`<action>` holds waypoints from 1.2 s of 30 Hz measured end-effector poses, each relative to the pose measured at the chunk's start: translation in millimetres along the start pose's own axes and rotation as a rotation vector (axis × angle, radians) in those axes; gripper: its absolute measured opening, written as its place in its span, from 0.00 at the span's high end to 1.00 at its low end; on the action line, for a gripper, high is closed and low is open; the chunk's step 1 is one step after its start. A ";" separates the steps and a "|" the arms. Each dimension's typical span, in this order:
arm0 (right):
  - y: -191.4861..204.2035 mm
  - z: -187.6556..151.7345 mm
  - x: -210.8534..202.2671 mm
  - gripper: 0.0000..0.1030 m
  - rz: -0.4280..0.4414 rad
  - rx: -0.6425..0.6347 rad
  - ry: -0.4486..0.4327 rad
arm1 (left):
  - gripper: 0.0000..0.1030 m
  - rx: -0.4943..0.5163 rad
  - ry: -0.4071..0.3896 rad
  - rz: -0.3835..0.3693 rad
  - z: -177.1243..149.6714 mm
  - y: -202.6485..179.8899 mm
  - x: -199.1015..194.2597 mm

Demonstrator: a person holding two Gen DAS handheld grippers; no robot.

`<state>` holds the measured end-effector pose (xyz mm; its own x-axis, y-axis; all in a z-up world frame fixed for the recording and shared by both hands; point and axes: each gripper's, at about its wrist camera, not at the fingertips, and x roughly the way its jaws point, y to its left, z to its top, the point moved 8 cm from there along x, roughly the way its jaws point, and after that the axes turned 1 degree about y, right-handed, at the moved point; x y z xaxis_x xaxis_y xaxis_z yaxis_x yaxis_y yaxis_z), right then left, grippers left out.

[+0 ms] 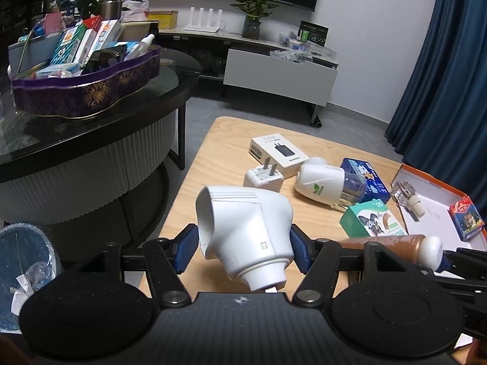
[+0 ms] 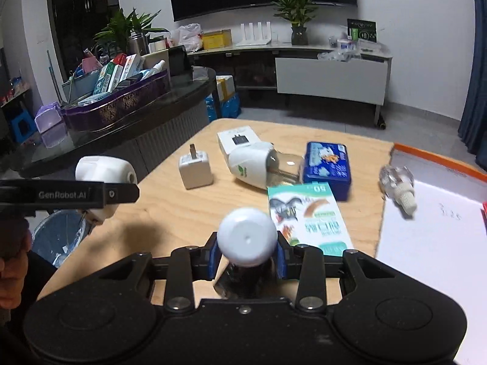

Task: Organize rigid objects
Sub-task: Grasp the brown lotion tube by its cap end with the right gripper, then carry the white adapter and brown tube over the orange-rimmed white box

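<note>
Already both jaws pinch items: left gripper (image 1: 243, 249) a white plug-in device (image 1: 243, 234), right gripper (image 2: 246, 257) a brown bottle (image 2: 246, 237). Only cards (image 1: 465, 222) lie in the orange-rimmed box (image 1: 432, 182); chargers, tins and cartons remain on the bench (image 2: 170, 213).

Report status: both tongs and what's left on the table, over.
Left tongs shut on white plug-in housing. Right tongs shut on brown bottle. Charger, boxes, second plug-in unit still on wooden table. Nothing blocking.

The wooden table (image 2: 170, 213) lies bare at its near-left; the charger (image 2: 194, 172) and boxes crowd its middle.
</note>
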<state>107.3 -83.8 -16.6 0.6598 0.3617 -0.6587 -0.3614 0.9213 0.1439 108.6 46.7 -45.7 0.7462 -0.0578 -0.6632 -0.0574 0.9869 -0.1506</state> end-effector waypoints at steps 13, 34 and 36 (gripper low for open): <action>-11.5 -19.3 22.9 0.38 0.032 0.051 0.119 | 0.38 0.026 0.023 -0.017 -8.5 -13.0 2.5; -59.7 15.9 -54.7 0.58 -0.024 0.197 -0.113 | 0.38 0.092 -0.018 -0.084 6.4 -66.1 -12.7; -75.3 20.2 -70.8 0.58 -0.081 0.192 -0.140 | 0.38 0.107 -0.021 -0.119 9.6 -84.5 -14.0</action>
<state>101.1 -175.9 34.2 0.7710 0.2896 -0.5672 -0.1807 0.9535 0.2412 109.4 -34.5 -16.6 0.7574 -0.1733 -0.6295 0.1024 0.9837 -0.1477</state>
